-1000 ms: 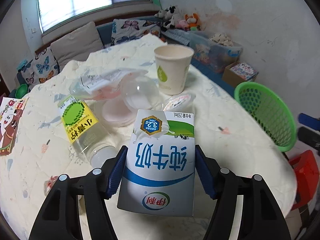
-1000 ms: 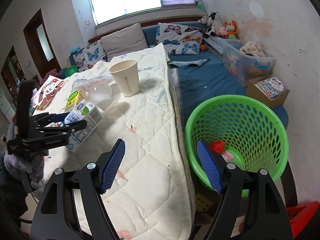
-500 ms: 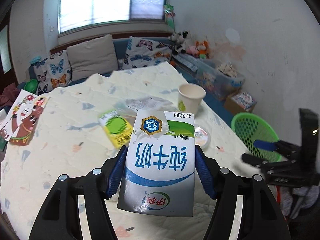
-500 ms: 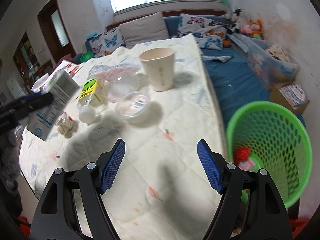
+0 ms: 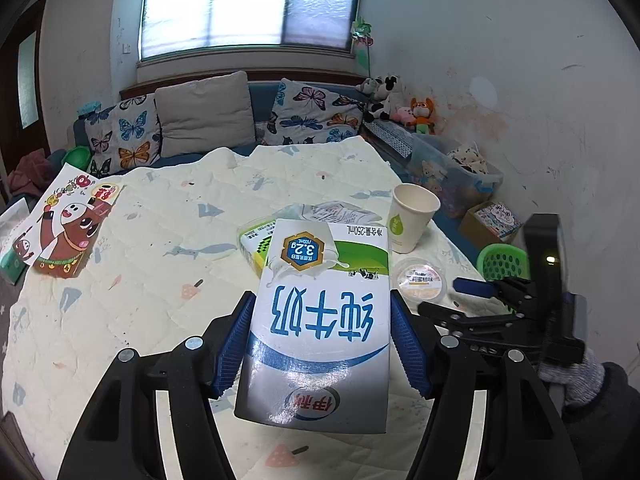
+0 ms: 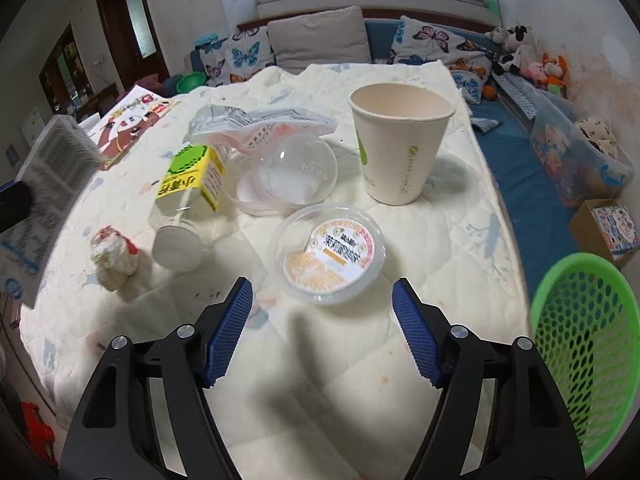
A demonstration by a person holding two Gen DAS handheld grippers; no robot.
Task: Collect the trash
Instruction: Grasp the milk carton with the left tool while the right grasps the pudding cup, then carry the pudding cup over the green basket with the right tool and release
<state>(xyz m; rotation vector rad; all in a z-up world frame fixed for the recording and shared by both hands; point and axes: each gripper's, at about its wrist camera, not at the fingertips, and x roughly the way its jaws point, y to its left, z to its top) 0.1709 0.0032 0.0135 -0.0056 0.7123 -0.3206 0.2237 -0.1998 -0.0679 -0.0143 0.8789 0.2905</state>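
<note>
My left gripper (image 5: pixel 320 344) is shut on a white, blue and green milk carton (image 5: pixel 316 320) and holds it above the quilted table. The carton also shows at the left edge of the right wrist view (image 6: pixel 36 200). My right gripper (image 6: pixel 322 328) is open and empty, just short of a round plastic tub with an orange label (image 6: pixel 332 254). Beyond the tub lie a paper cup (image 6: pixel 400 148), a clear dome lid (image 6: pixel 296 172), a plastic bottle with a yellow label (image 6: pixel 188 196), a crumpled wrapper (image 6: pixel 260 124) and a crumpled paper wad (image 6: pixel 114 258).
A green mesh basket (image 6: pixel 588 344) stands off the table's right edge; it also shows in the left wrist view (image 5: pixel 504 262). A picture book (image 5: pixel 68 228) lies at the table's left. Cushions, soft toys and storage boxes line the back and right wall.
My left gripper has lifted the milk carton up and back from the table. My right gripper has swung from the green basket to the table, close to the labelled tub.
</note>
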